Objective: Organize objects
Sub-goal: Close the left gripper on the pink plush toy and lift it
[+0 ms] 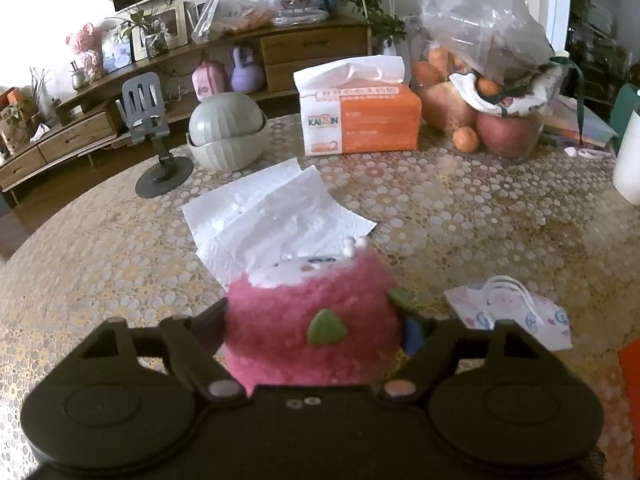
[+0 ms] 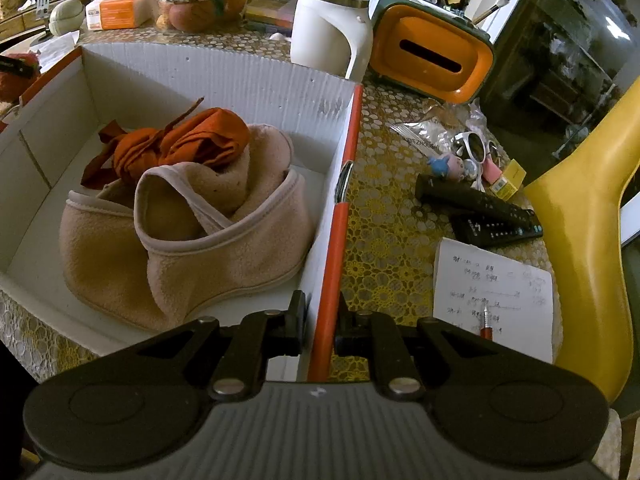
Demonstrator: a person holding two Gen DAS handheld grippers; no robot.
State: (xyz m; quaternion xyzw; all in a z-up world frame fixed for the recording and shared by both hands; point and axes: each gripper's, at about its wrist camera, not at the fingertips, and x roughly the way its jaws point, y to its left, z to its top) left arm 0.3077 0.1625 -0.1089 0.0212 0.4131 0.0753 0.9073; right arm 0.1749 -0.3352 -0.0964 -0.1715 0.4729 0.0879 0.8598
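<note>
Your left gripper (image 1: 316,332) has its fingers on either side of the pink plush toy (image 1: 312,320), which sits on the patterned surface (image 1: 440,208) at the near edge of the loose white tissues (image 1: 276,212); whether the pads press on it you cannot tell. Your right gripper (image 2: 318,330) has its fingers closed on the orange-edged right wall of the white cardboard box (image 2: 224,76). Inside the box lie a beige fleece piece (image 2: 200,248) and a rust-orange cloth (image 2: 180,144) on top of it.
</note>
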